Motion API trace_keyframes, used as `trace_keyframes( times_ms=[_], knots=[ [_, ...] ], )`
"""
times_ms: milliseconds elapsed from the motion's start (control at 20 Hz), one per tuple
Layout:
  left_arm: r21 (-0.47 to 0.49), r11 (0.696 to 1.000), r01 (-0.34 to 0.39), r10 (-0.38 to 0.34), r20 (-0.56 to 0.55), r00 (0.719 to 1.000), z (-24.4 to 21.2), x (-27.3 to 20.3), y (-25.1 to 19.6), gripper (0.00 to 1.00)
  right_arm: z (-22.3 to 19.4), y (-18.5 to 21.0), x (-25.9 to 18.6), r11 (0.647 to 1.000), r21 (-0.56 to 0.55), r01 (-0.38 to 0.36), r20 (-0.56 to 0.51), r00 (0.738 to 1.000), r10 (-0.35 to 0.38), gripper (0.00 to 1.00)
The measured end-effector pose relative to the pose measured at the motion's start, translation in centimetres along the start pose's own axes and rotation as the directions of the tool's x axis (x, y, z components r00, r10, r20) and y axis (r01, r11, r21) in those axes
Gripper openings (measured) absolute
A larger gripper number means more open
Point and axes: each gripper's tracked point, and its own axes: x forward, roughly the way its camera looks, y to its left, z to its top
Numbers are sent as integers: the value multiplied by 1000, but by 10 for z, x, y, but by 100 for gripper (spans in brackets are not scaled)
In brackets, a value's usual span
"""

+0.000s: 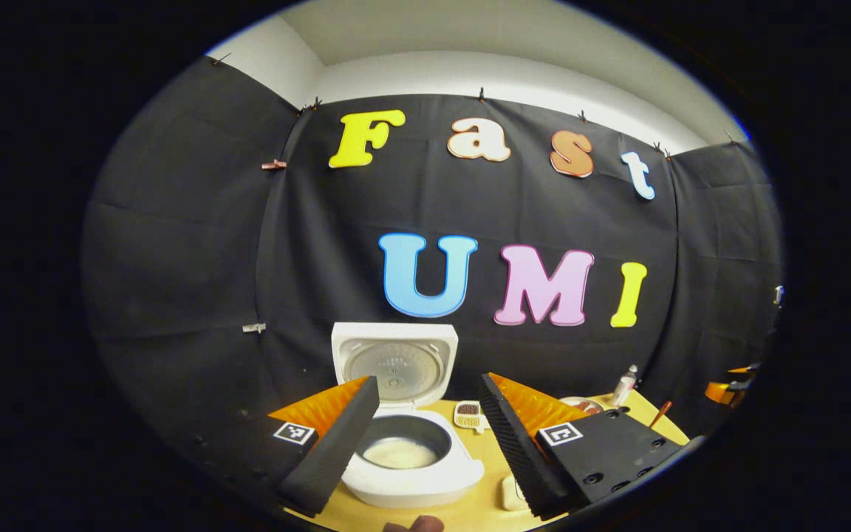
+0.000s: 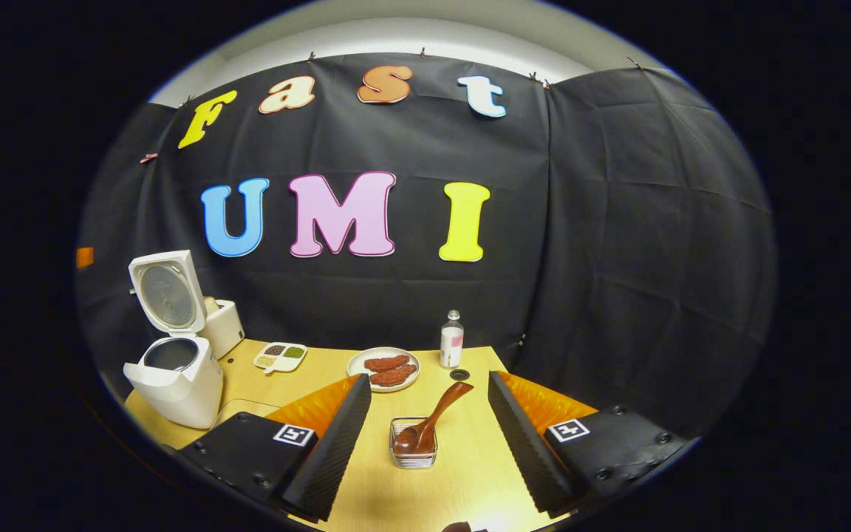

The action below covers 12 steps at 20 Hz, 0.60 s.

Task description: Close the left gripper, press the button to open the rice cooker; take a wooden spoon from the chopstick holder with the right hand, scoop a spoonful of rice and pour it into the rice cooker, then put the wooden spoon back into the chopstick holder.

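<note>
We found the white rice cooker open with rice inside, the brown wooden spoon back in the wire chopstick holder on the counter right of the cooker, and both claws, left and right, apart and empty; we judged the task essentially finished.

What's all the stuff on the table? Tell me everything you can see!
Rice cooker: one, white, lid up, rice inside, table's left end.
White box: one, behind the cooker.
Divided dish: one, white, small fillings, right of the cooker.
Plate: one, white, brown food on it, mid-table at the back.
Bottle: one, clear, right of the plate.
Holder: one, clear, near the front.
Spoon: one, brown wood, bowl down in the holder.
Table: one, light wood.
Left claw: one, open, before the cooker.
Right claw: one, open, before the holder.
</note>
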Motion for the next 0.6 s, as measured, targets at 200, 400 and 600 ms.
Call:
trace_keyframes(
  times_ms=[200,400,600],
  knots=[
    [-9,1000,2,-1,64,998,29,55,15,94,14,12,-30,1000,-22,8,48,999,-7,99],
    [44,999,-9,4,109,994,51,118,27,94,11,17,-54,999,-28,37,43,998,-36,100],
    [30,999,-23,20,95,995,52,189,39,94,3,14,-74,995,-43,93,23,995,-92,100]
  ],
)
